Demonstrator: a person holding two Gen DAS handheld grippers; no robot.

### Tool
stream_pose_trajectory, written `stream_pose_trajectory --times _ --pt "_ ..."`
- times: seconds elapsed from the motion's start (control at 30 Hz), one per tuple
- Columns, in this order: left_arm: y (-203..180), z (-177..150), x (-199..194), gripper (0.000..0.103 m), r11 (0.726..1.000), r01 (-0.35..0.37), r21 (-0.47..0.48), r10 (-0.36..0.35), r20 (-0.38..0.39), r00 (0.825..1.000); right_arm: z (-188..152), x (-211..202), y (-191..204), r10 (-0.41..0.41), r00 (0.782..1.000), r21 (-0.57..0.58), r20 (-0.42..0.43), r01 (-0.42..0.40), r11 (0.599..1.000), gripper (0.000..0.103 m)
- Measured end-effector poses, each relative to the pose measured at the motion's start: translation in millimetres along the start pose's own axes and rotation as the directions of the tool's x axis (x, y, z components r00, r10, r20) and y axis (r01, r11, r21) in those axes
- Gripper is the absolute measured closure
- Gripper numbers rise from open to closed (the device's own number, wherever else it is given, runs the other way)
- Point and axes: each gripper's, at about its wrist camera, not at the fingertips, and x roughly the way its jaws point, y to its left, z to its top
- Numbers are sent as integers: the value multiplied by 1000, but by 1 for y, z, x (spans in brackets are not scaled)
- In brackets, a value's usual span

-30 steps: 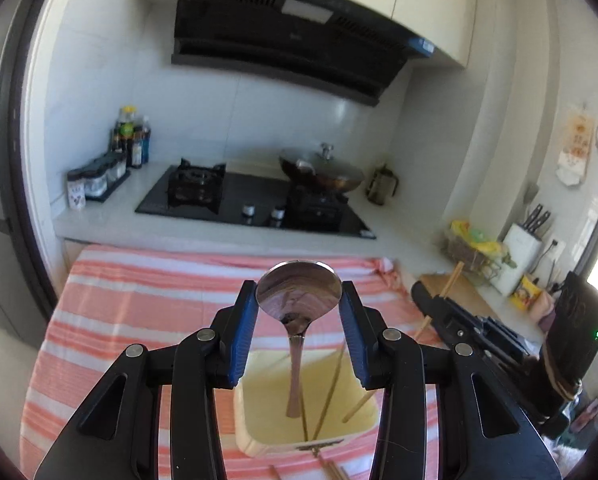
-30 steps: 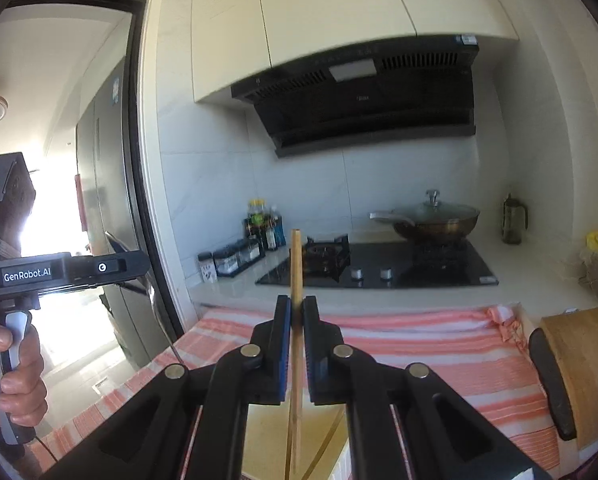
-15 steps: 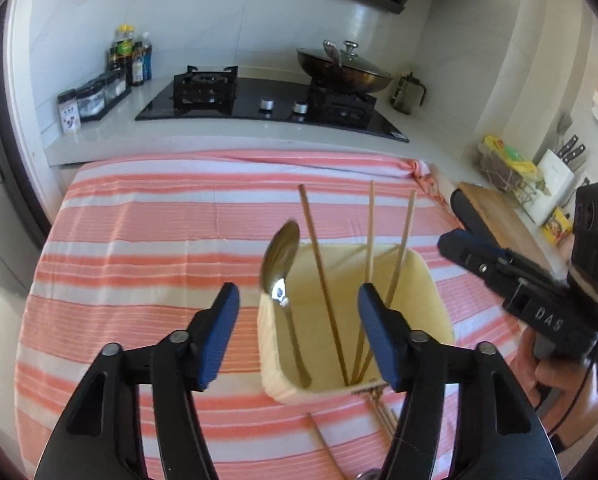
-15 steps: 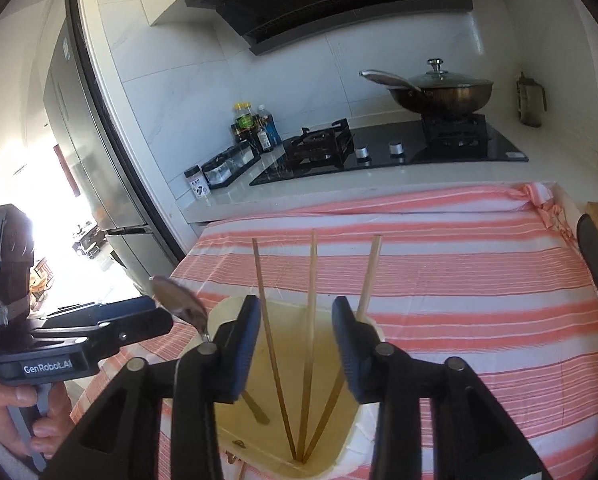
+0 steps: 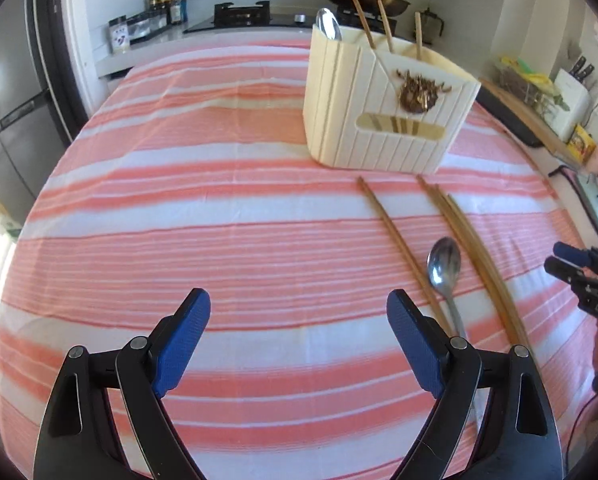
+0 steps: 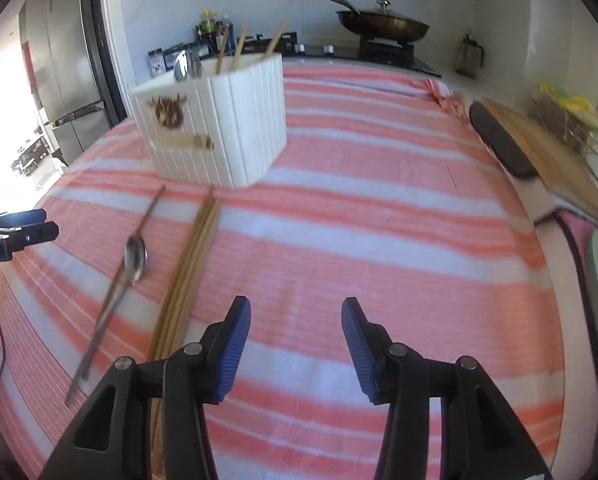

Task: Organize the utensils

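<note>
Both grippers have dropped from the holder (image 5: 383,108) toward the cloth (image 5: 219,240), jaws opening, empty.
Holder now keeps a spoon (image 5: 327,25) and three chopsticks (image 5: 385,26); another spoon (image 5: 445,268) and loose chopsticks (image 6: 195,252) lie before it. Only the right view shows the cutting board (image 6: 547,156).

left claw (image 5: 298,332) opening, right claw (image 6: 296,338) opening, both empty

Cream ribbed holder (image 5: 379,120) upright, with spoon (image 5: 327,26) and three chopsticks (image 5: 383,20); another spoon (image 5: 445,268) and loose chopsticks (image 5: 471,236) flat in front.
</note>
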Motion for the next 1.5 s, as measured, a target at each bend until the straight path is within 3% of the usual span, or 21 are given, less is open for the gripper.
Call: stream_pose_trajectory --times 0.17,0.4,1.5 --pt "1 -13 20 12 997 -54 -51 55 14 998 -28 7 10 -77 997 1 -26 78 997 55" --pt "5 -18 26 12 994 -91 -65 92 15 996 -35 12 6 -86 996 44 -12 87 995 50" --pt "9 -22 29 4 995 -69 -70 70 16 997 -34 14 5 -85 996 54 -8 85 995 48"
